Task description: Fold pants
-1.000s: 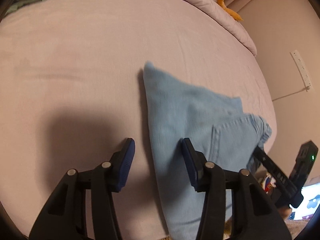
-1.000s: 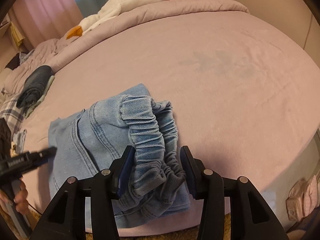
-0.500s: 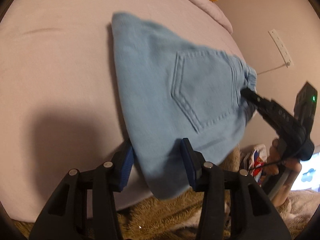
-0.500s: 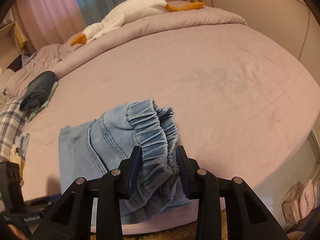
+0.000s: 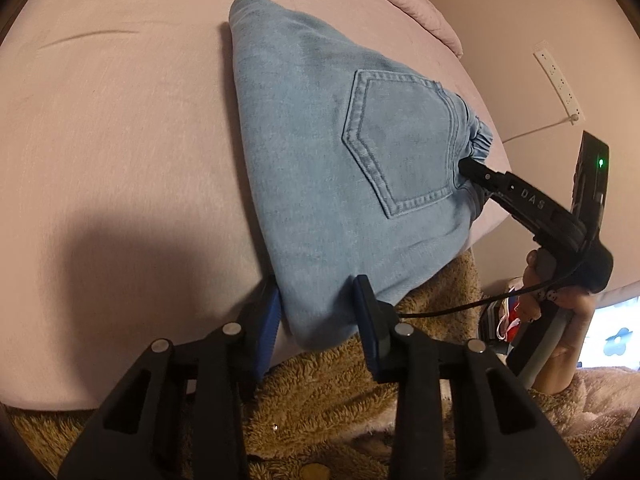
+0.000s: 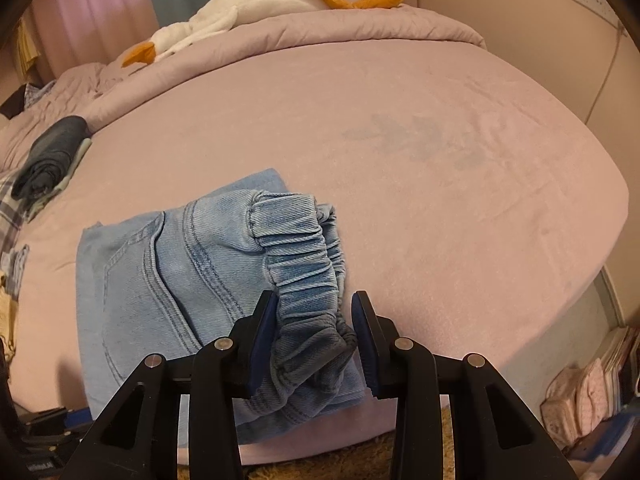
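Light blue denim pants (image 5: pixel 320 152) lie folded on the pink bed, back pocket up, with one end hanging over the bed's near edge. My left gripper (image 5: pixel 316 308) straddles that hanging end with its jaws around the fabric. My right gripper (image 6: pixel 314 320) has its jaws around the gathered elastic waistband (image 6: pixel 296 256); it also shows in the left wrist view (image 5: pixel 480 176) at the waistband. The pants also show in the right wrist view (image 6: pixel 168 280).
The pink bed sheet (image 6: pixel 420 160) stretches away behind the pants. A white plush goose (image 6: pixel 240 12) lies at the head, and dark rolled clothes (image 6: pixel 52 152) sit at the far left. A brown shaggy rug (image 5: pixel 328 392) lies below the bed edge. A power strip (image 5: pixel 558 80) hangs on the wall.
The pants have been pulled towards the bed's near edge, and one end now hangs over it. My left gripper went from the sheet to that end. My right gripper narrowed onto the waistband.
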Tool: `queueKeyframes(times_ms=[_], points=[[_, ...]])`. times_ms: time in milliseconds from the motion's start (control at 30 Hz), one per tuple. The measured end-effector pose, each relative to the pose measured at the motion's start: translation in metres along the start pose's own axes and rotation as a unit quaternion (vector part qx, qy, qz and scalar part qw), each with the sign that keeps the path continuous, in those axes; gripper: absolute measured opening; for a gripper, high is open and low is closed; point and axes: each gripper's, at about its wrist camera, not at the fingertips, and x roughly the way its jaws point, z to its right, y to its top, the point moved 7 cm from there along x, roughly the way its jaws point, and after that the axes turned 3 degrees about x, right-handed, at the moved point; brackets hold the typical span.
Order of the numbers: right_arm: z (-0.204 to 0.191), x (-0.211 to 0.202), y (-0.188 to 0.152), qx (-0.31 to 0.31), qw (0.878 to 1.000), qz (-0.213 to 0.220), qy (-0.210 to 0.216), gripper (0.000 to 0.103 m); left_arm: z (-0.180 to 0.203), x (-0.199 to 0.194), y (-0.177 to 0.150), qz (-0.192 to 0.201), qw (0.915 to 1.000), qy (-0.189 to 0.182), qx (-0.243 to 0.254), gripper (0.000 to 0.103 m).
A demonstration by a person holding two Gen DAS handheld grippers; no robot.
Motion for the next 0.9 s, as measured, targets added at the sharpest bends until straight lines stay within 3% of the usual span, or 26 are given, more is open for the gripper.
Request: queueKeyframes(times_ms=[100,333,400,500,567,633,800,900], points=[[-0.003,-0.005,0.003,0.007,1.000,-0.014,-0.006,0.037,0.002,-0.002,-0.007,0.002,1.0000,0.003,0.007,0.035],[-0.027,-0.036,0.023,-0.036,0.999,0.026,-0.026,0.038,-0.006,-0.006,-0.014,0.010,0.9998,-0.013,-0.009,0.034],[-0.042,-0.042,0.029,-0.047,0.998,0.032,-0.002,0.038,-0.005,-0.004,-0.012,0.011,0.9999,-0.009,-0.005,0.034],[-0.084,-0.040,0.031,-0.084,0.994,0.006,0.076,0.038,-0.003,-0.002,-0.011,0.014,0.9999,-0.002,0.000,0.033],[-0.126,-0.029,0.025,-0.124,0.981,-0.025,0.149,0.038,0.000,-0.002,-0.012,0.018,0.9998,0.000,0.000,0.033],[-0.156,-0.011,0.017,-0.154,0.971,-0.053,0.177,0.038,0.000,-0.002,-0.010,0.022,0.9998,-0.001,-0.002,0.032],[-0.200,0.034,0.008,-0.170,0.957,-0.113,0.206,0.027,0.001,0.000,-0.011,0.026,0.9997,0.002,0.003,0.031],[-0.211,0.054,-0.002,-0.189,0.956,-0.127,0.185,0.026,-0.001,0.001,-0.012,0.026,0.9997,0.000,0.003,0.030]])
